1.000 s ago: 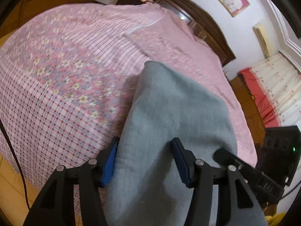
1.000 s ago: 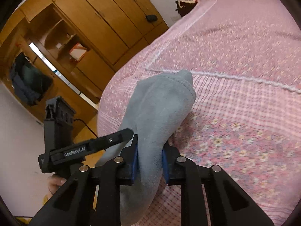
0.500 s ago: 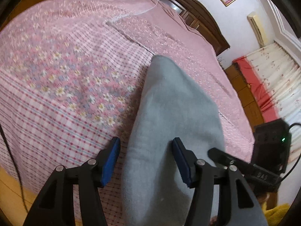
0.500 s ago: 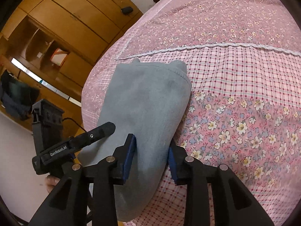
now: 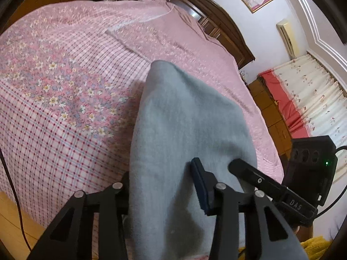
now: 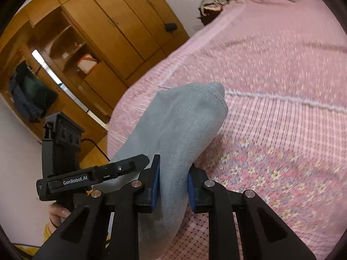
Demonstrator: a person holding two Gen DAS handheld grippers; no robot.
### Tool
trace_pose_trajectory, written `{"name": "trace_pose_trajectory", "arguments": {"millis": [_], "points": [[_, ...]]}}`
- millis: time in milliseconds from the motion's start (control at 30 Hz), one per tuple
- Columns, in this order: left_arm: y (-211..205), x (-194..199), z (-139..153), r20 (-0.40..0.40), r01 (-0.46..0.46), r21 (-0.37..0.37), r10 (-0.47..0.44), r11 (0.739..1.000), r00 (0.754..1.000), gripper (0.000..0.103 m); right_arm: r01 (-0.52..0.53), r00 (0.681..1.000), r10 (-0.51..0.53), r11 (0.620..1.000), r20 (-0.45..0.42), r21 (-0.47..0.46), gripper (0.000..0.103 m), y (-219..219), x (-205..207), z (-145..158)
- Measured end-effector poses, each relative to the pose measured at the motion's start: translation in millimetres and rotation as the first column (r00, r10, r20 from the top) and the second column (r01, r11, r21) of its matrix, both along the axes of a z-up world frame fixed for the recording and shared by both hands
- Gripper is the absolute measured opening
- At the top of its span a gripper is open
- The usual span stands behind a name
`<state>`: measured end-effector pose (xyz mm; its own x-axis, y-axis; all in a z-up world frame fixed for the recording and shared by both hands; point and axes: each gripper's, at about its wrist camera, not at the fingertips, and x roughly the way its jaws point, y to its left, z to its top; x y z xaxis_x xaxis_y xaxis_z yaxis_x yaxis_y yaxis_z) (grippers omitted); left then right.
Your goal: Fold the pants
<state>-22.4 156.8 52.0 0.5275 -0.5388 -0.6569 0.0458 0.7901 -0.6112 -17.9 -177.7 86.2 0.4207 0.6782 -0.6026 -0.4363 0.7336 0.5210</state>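
Left wrist view: pink bedspread point(image 5: 65, 99) spreads wide and bare beyond the grey pants point(image 5: 186, 117), its near edge dropping to the floor. Both claws are closing on the pants' near end: left gripper point(image 5: 161, 177) pinches a broad fold, right gripper point(image 6: 173, 179) a narrower bunch, pads pressing cloth.

Light: we see soft, even indoor light | Blur: pink floral bedspread point(image 6: 282, 69) motion-smeared in right view | Edges: fisheye bending, dark corners
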Motion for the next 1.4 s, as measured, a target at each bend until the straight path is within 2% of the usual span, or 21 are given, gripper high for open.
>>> {"name": "trace_pose_trajectory", "arguments": {"millis": [267, 500, 633, 833, 1100, 1267, 1400], "points": [[-38, -2, 37, 0.072, 0.031, -0.017, -0.03, 0.999, 0.997, 0.039, 0.028, 0.998, -0.03, 0.999, 0.059, 0.046, 0.022, -49, 0, 31], [-91, 8, 56, 0.12, 0.122, -0.004, -0.12, 0.993, 0.985, 0.038, 0.075, 0.992, -0.077, 0.997, 0.098, 0.027, 0.022, -98, -1, 48], [-126, 21, 58, 0.128, 0.176, 0.019, -0.177, 0.984, 0.976, 0.038, 0.103, 0.989, -0.107, 0.993, 0.1, 0.05, 0.022, -129, 4, 48], [-178, 51, 52, 0.106, 0.229, -0.01, -0.227, 0.973, 0.968, 0.036, 0.139, 0.979, -0.142, 0.99, 0.146, 0.032, 0.022, -168, 16, 56], [-251, 79, 67, 0.156, 0.287, 0.068, -0.294, 0.956, 0.943, 0.036, 0.191, 0.961, -0.199, 0.98, 0.192, 0.059, 0.022, -237, 37, 54], [-301, 102, 53, 0.146, 0.323, 0.152, -0.345, 0.934, 0.927, 0.036, 0.256, 0.954, -0.244, 0.966, 0.175, -0.049, 0.022, -263, 54, 31], [-325, 113, 30, 0.098, 0.343, 0.204, -0.368, 0.917, 0.925, 0.037, 0.288, 0.955, -0.271, 0.944, 0.119, -0.162, 0.025, -276, 67, 0]]}}
